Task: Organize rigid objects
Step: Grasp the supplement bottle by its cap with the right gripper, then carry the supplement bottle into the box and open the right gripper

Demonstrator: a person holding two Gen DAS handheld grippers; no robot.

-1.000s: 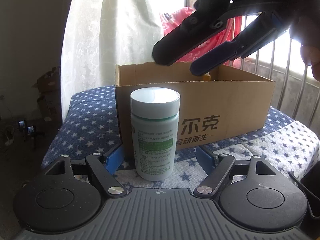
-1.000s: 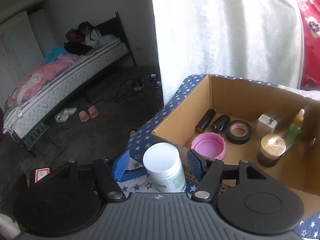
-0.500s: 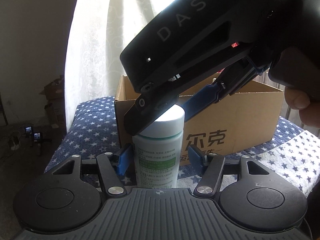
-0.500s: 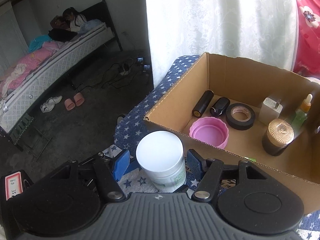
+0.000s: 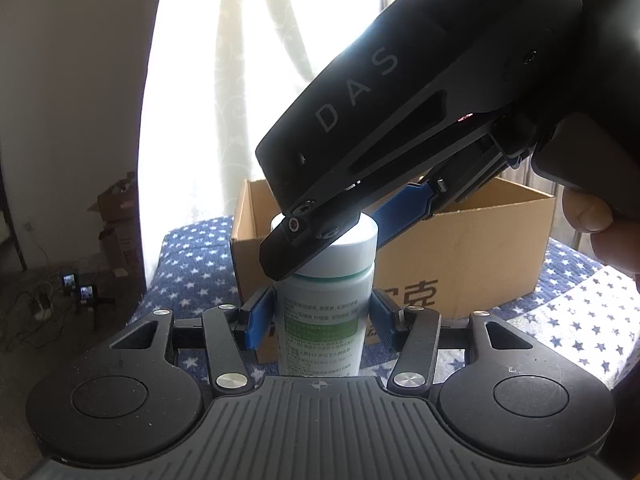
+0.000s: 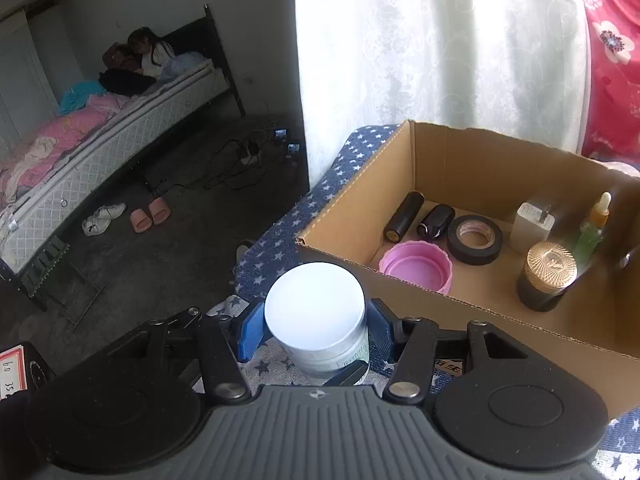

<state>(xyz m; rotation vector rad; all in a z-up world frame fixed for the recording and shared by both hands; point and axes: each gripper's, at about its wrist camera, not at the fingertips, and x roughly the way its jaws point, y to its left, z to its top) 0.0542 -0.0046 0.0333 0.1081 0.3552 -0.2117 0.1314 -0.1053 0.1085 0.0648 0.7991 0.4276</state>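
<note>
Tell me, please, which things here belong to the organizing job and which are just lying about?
Job: white-capped plastic bottle, both grippers, left and right, around it; open cardboard box.

Lying about: pink slippers, white sneakers, floor cables.

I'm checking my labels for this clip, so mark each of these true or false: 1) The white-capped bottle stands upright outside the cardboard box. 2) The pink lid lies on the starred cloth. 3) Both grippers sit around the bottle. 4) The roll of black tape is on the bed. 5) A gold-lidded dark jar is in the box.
1) True: the white-capped plastic bottle stands upright in front of the brown cardboard box.
2) False: the pink round lid lies inside the box.
3) True: the left gripper flanks the body, the right gripper the cap.
4) False: the black tape roll is in the box.
5) True: the gold-lidded dark jar is there.
</note>
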